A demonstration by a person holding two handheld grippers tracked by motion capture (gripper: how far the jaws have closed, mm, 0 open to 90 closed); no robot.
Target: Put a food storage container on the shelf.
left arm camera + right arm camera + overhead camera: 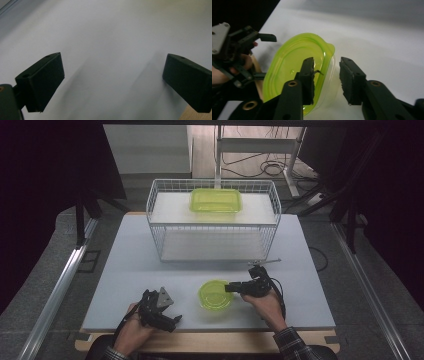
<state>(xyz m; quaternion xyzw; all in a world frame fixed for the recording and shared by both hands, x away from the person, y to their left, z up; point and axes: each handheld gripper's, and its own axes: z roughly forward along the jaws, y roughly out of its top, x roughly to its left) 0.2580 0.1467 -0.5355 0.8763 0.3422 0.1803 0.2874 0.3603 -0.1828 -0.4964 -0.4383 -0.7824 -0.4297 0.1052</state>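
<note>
Green-lidded container (215, 294) sits on the white table top (125, 270), well in front of the wire basket (213, 219) and nearer the person's edge of the table. It is a small round tub, clear below with a translucent yellow-green lid. The right gripper (231, 288) reaches it from the container's right side. In the right gripper view its jaws straddle the rim of the container (297, 62): one jaw lies over the lid, the other stands outside the clear wall, with a gap still showing between that outer jaw and the wall. The jaws are partly drawn together, and the pads do not seem to press the rim yet, though the angle makes contact on the inner side hard to judge.

The left gripper (176, 320) rests to the container's left, close to the table's front edge, apart from the container. In the left gripper view its jaws are spread wide with nothing but bare table top (112, 37) between them.

Inside the wire basket, beyond the container, a larger rectangular green-lidded box (216, 200) sits on the upper shelf.
</note>
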